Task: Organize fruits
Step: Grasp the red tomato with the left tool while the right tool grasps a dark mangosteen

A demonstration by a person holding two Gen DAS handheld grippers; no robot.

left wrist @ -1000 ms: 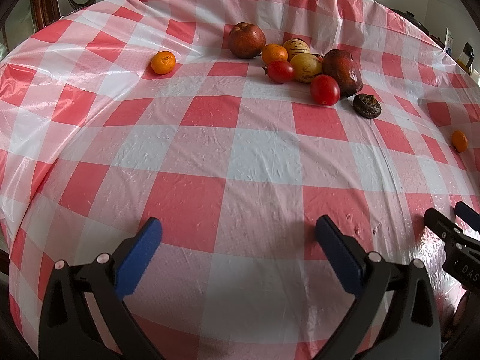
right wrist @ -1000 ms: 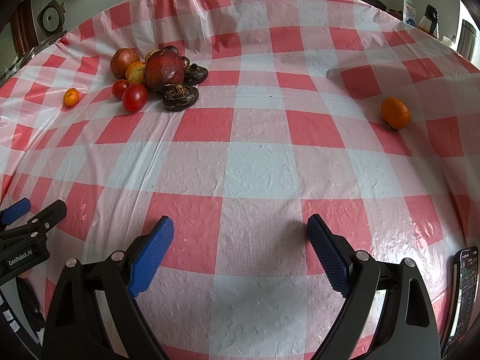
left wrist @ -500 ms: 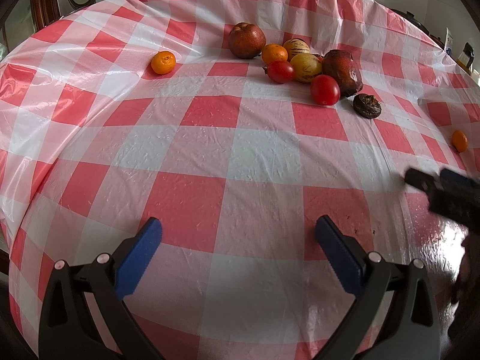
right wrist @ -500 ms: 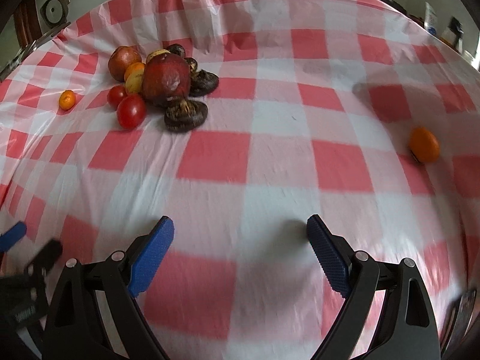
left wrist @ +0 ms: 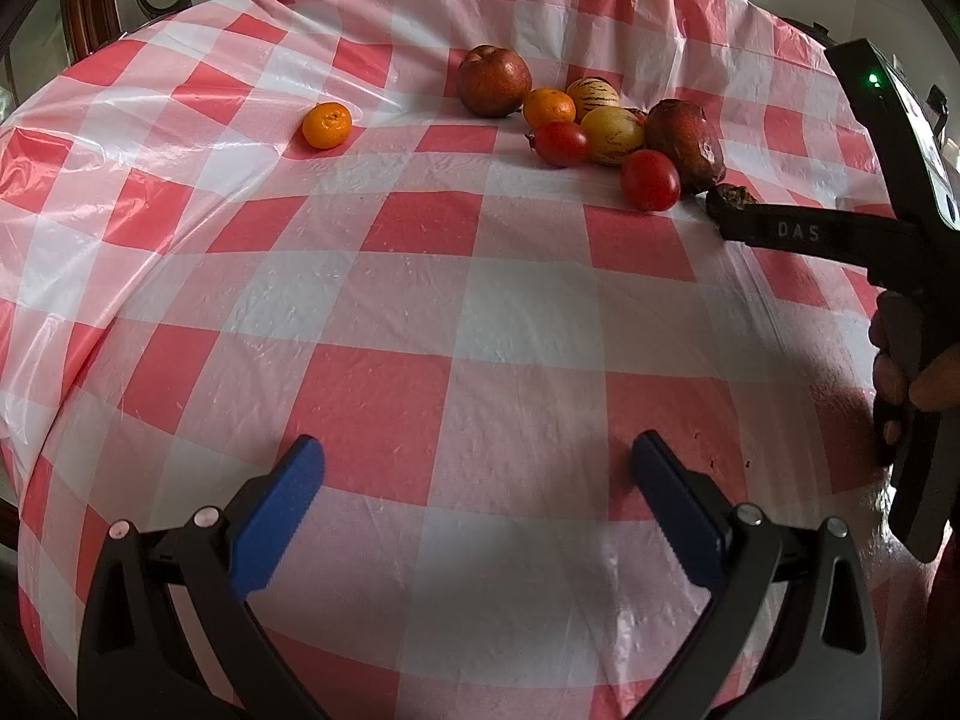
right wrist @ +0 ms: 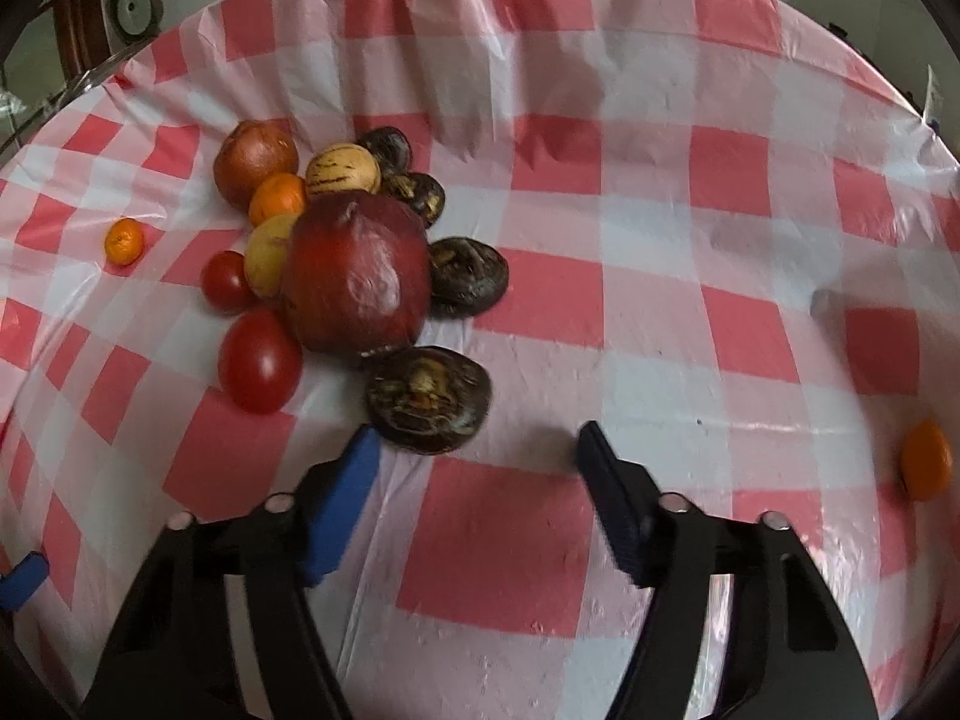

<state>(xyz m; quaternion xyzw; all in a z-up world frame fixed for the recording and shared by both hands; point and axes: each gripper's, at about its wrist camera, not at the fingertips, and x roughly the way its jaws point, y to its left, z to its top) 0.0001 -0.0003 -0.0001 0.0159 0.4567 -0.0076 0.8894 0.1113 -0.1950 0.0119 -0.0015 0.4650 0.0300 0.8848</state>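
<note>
A heap of fruit lies on the red-and-white checked cloth (right wrist: 600, 300): a big dark red fruit (right wrist: 357, 273), two tomatoes (right wrist: 259, 360), yellow striped fruits (right wrist: 343, 171), an orange (right wrist: 277, 198) and several dark wrinkled fruits. The nearest dark wrinkled fruit (right wrist: 429, 399) lies just past the tips of my right gripper (right wrist: 477, 444), closer to the left finger. Its jaws are closing and neither pad presses on the fruit. In the left wrist view the right gripper (left wrist: 726, 213) reaches that dark fruit (left wrist: 732, 195). My left gripper (left wrist: 477, 456) hovers open over bare cloth.
A small tangerine (left wrist: 326, 125) sits alone left of the heap. Another orange (right wrist: 927, 459) lies far right near the cloth's edge. A person's hand (left wrist: 912, 372) holds the right gripper's handle, with a phone (left wrist: 918, 138) mounted above it.
The right gripper has travelled across the cloth to the heap, and its jaws now stand narrower. The left gripper has stayed still.
</note>
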